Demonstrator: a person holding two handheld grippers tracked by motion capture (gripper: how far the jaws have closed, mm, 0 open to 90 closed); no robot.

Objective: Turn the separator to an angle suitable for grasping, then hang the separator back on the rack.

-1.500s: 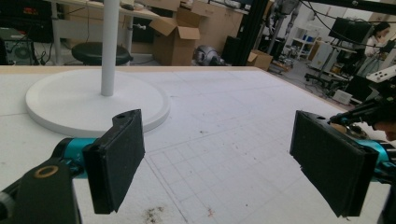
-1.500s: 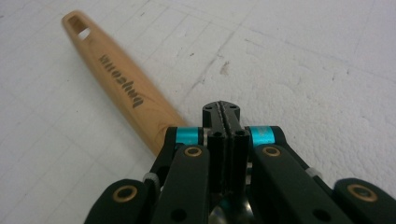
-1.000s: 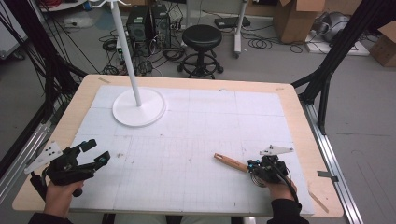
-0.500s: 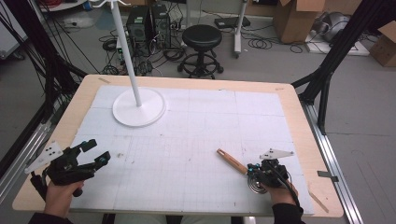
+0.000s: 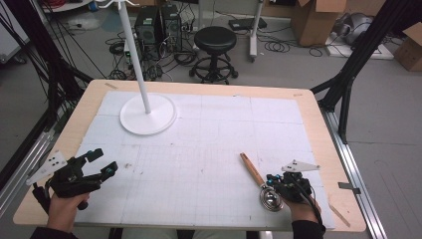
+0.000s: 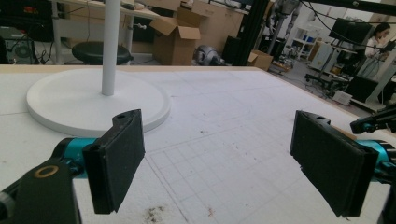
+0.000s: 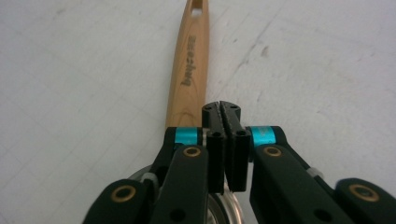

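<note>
While its wooden handle points toward the worktop's middle, the ladle (image 5: pixel 260 180) lies near the front right corner, its metal bowl at the near end. Right hand-held gripper (image 5: pixel 276 182) rests over the handle's bowl end, jaws nearly together, barely parted. Left hand-held gripper (image 5: pixel 104 162), at the front left corner, stands wide open, empty.

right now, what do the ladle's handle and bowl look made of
Handle: looks like light wood, smooth finish, with visible grain, a printed word and a hanging hole at its end. Bowl: seems to be polished metal, likely steel, since it is silvery and mirror-like.
</note>
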